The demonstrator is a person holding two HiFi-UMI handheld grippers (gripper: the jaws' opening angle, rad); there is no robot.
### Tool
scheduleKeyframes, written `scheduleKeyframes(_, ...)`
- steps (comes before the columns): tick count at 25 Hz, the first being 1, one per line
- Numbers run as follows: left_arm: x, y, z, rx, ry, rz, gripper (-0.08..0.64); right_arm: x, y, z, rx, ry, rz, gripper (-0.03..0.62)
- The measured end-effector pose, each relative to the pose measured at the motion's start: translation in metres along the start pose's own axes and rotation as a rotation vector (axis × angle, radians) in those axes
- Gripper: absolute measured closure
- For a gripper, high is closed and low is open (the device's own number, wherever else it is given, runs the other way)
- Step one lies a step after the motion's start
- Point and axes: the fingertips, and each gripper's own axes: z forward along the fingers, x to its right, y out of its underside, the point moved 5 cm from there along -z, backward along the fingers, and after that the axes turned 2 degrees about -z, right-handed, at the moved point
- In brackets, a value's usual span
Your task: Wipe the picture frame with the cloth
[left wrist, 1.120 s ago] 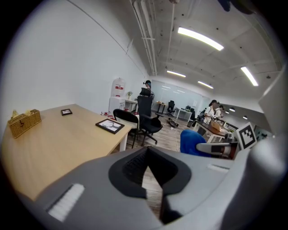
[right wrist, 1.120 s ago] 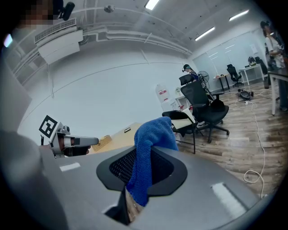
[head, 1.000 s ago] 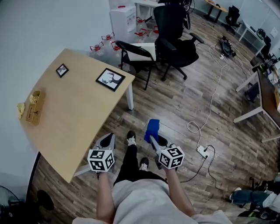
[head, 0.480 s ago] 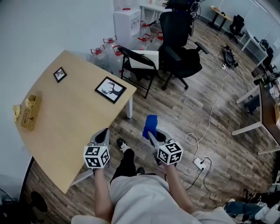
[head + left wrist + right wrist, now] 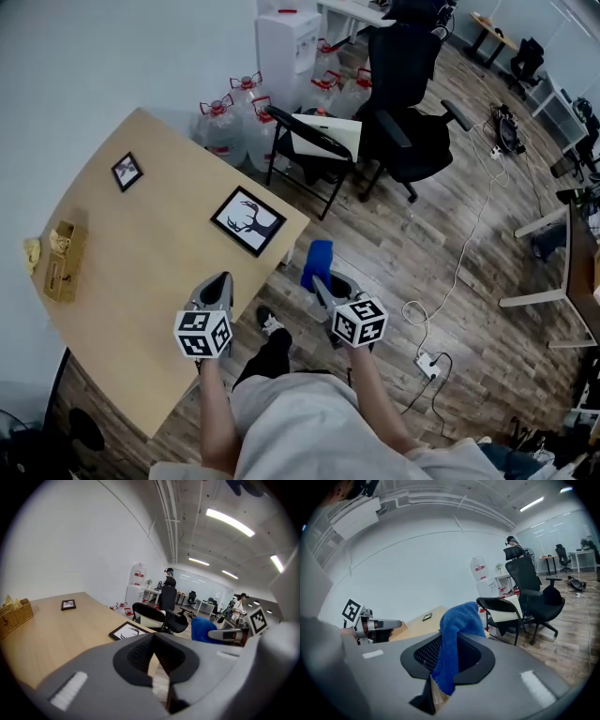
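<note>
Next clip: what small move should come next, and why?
Probably carry the right gripper forward and left toward the deer picture frame: its fingers clamp the blue cloth, but it hangs over the floor, beyond the table edge, apart from the frame.

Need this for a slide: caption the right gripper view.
Right hand-held gripper shut on a blue cloth, wooden table and office chairs beyond.
</note>
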Motion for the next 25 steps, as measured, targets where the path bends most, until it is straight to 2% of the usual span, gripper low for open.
scheduleKeyframes(4, -0.037, -0.021, 0.032, -0.019, -0.012, -0.007, 0.508, 0.009, -0.018, 0.060, -0.024, 0.007, 0.018, 0.531)
scheduleKeyframes(10, -0.093, -0.048, 0.050, -0.005, -0.042, -0.059, 0.508, -0.005, -0.040, 0.138, -0.099, -0.037, -0.013, 0.531)
scheduleKeyframes(19, -0.153, -0.053, 0.058, 0.038, -0.126, -0.191, 0.508, -0.021, -0.060, 0.218, -0.217, -0.111, -0.141, 0.531)
scheduleKeyframes(25, -0.166, -0.051, 0.061, 0.065, -0.228, -0.244, 0.508, -0.022, -0.073, 0.266, -0.266, -0.222, -0.226, 0.531)
